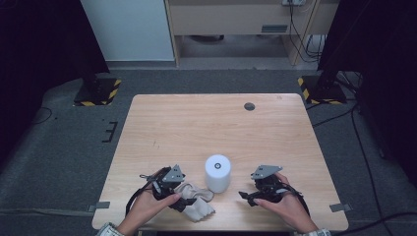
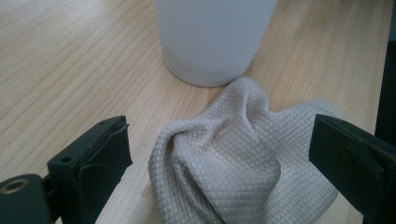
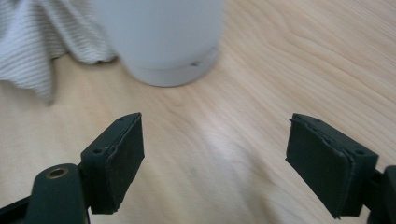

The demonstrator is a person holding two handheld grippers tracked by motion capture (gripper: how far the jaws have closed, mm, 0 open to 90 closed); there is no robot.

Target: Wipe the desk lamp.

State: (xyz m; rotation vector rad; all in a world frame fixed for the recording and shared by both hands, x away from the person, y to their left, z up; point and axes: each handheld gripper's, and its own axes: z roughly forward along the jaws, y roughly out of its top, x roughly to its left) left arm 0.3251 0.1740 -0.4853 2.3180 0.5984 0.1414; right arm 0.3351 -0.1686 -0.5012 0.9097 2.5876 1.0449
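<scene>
The crumpled beige waffle-weave cloth looks soft and light; the wide-open left gripper straddles its raised fold, the best pinch point.

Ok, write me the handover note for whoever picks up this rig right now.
Left gripper: open, jaws either side of the crumpled cloth, not yet closed on it.
Right gripper: open, holding nothing, aimed at the white bottle.
Bottle stands upright near the table's front edge; the cloth lies against its base.
Done: nothing gripped so far.
Left: probably grip the cloth and the bottle.
</scene>
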